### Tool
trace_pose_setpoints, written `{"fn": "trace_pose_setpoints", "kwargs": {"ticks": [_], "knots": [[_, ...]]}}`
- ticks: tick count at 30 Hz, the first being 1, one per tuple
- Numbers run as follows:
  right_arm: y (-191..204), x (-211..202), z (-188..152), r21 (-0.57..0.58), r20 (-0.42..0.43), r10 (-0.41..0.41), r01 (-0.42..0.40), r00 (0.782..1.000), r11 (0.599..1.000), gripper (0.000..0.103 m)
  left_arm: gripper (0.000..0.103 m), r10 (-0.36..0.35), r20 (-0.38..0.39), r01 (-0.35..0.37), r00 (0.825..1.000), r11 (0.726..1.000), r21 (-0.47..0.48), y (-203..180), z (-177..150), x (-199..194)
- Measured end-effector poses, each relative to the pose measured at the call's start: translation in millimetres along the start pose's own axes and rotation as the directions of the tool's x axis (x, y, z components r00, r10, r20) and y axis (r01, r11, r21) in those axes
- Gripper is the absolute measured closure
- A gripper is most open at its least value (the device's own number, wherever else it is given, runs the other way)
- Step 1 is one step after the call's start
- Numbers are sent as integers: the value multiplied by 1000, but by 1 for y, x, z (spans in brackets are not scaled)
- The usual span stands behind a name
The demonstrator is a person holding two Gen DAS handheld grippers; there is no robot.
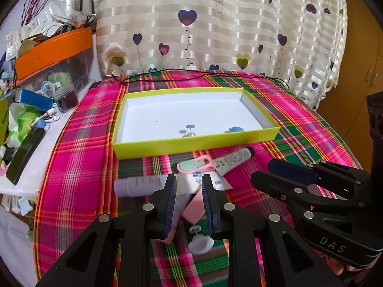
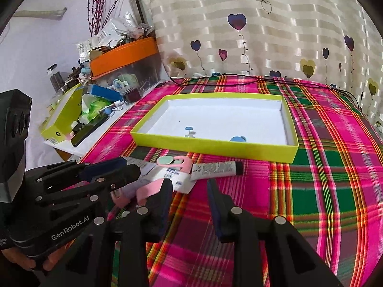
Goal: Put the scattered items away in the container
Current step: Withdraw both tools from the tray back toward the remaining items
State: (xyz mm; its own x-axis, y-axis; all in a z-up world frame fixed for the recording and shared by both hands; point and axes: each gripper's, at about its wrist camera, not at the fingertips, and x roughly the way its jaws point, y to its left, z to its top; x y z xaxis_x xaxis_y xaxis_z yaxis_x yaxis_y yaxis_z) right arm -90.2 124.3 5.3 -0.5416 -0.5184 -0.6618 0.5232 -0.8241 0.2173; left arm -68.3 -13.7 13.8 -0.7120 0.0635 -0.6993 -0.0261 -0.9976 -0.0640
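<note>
— Two things are already lying in the yellow box [image 1: 196, 141]. Which gripper is nearer the pile?
— Left gripper [image 1: 189, 191]; fingers apart, pink block [image 1: 194, 211] lying between them, box at twelve o'clock.

Matte black left gripper [image 1: 189, 205], blue ribbed pads [image 1: 170, 205], silver pivot screws, right gripper [image 2: 189, 205] alike, white "GenRobot.AI" lettering
</note>
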Motion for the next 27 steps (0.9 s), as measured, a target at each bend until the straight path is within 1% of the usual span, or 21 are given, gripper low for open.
{"fn": "trace_pose_setpoints", "kwargs": {"ticks": [6, 12, 27], "knots": [[6, -7, -7, 0, 2, 3, -3, 1000, 1000, 72, 81, -5, 2, 5, 1000, 1000, -8, 2, -8, -10], [12, -12, -14, -4, 0, 7, -7, 1000, 1000, 72, 81, -14, 1, 14, 1000, 1000, 8, 1, -17, -18], [14, -22, -21, 0, 14, -1, 1, 1000, 1000, 72, 81, 10, -10, -10, 1000, 1000, -16, 9, -31, -27]]}}
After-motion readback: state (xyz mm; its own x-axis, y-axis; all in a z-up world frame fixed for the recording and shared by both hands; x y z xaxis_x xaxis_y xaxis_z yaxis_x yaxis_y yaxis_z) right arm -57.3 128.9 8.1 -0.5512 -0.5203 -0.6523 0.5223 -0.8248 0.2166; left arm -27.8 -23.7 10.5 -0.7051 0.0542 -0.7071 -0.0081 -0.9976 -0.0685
